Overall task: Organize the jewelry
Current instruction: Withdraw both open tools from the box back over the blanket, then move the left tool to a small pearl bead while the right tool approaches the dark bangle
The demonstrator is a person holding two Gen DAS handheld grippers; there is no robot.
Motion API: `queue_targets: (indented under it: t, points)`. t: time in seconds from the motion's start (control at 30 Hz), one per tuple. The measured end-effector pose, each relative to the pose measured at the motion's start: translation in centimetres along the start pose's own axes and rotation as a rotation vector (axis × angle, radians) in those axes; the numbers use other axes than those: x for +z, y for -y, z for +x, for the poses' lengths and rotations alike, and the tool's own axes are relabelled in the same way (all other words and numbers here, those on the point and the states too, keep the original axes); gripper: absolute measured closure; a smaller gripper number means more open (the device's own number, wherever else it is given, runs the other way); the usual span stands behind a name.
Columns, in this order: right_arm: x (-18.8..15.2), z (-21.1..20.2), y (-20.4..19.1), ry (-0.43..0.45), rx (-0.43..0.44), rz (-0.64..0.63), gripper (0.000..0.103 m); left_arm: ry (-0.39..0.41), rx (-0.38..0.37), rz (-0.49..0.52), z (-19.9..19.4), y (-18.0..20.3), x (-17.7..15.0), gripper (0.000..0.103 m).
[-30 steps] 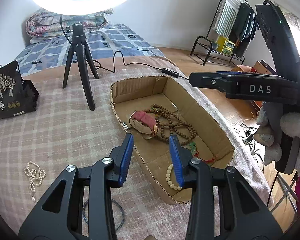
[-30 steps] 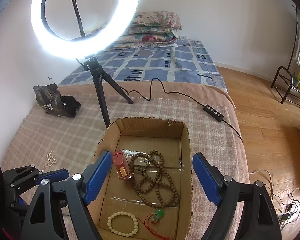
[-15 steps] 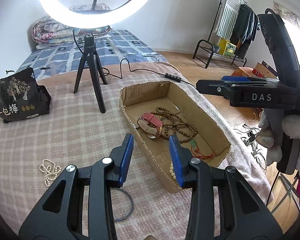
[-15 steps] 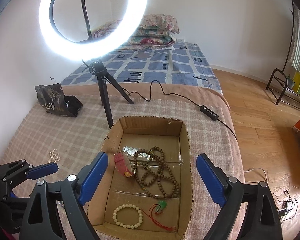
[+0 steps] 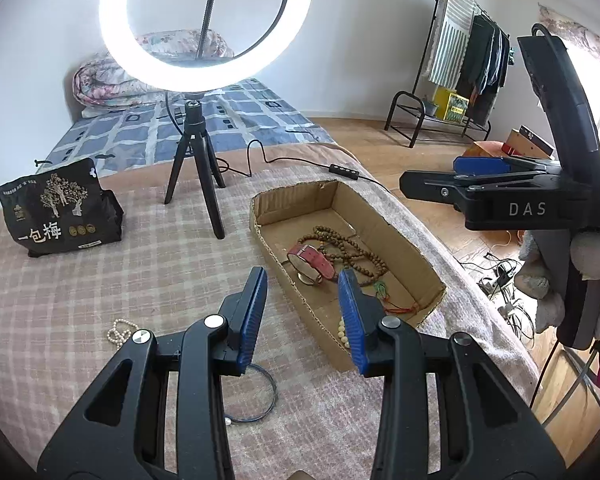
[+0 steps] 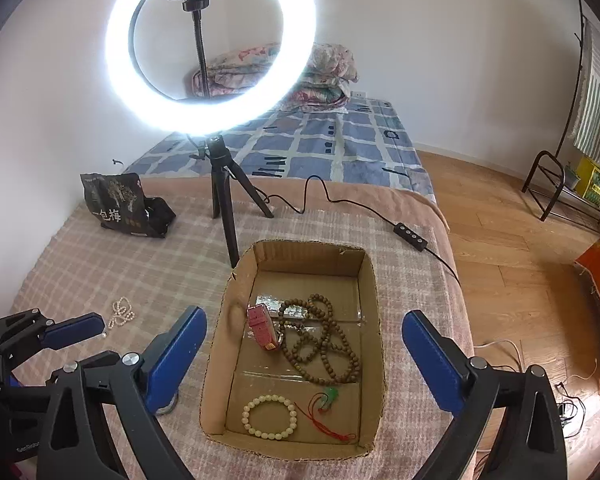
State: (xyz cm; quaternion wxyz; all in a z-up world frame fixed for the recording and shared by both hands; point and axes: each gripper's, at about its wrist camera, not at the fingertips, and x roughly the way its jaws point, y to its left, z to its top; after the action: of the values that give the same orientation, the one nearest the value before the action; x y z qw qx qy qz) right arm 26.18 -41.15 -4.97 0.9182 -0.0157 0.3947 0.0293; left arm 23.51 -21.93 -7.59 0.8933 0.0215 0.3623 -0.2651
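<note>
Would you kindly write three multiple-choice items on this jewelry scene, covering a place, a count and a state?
1. Where does the white pearl necklace lie?
A. in the cardboard box
B. on the checked blanket, left of the box
C. on the black bag

2. How many pieces of jewelry lie inside the cardboard box?
A. two
B. four
C. six

3. How is the right gripper?
A. open and empty
B. shut on a bracelet
C. shut on the box wall

Answers:
1 B, it rests on the blanket outside the box.
2 B, red watch, brown bead necklace, white bead bracelet, green pendant.
3 A, its blue fingers stand wide apart with nothing between.
</note>
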Motion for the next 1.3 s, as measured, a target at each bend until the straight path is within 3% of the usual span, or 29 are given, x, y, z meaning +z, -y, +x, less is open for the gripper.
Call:
queue_targets:
  t: [0.3,0.8,1.07,1.3]
  points:
    - [-1.8,-1.6,-2.1,0.016,0.03,0.016,0.0,0.02,0.062,0.031,-2.6,-4.0,-2.0,0.066]
    - [-7.4,-2.3,-8.4,0.042,0.155,-0.041,0.0,-0.065,0.218,-0.083,-4.3,-17.4,-7.0,0.066]
    - [-10.7,-1.0,-13.1,0.013,0.219,-0.128,0.003,-0.126,0.2,-0.108,-2.4,-19.8,-9.5,0.066]
    - [-13.8,3.0,-14.7,-0.103,0.241,-0.103,0.014,-0.155,0.159,-0.121,-0.2,-19.5,-10.8,0.066]
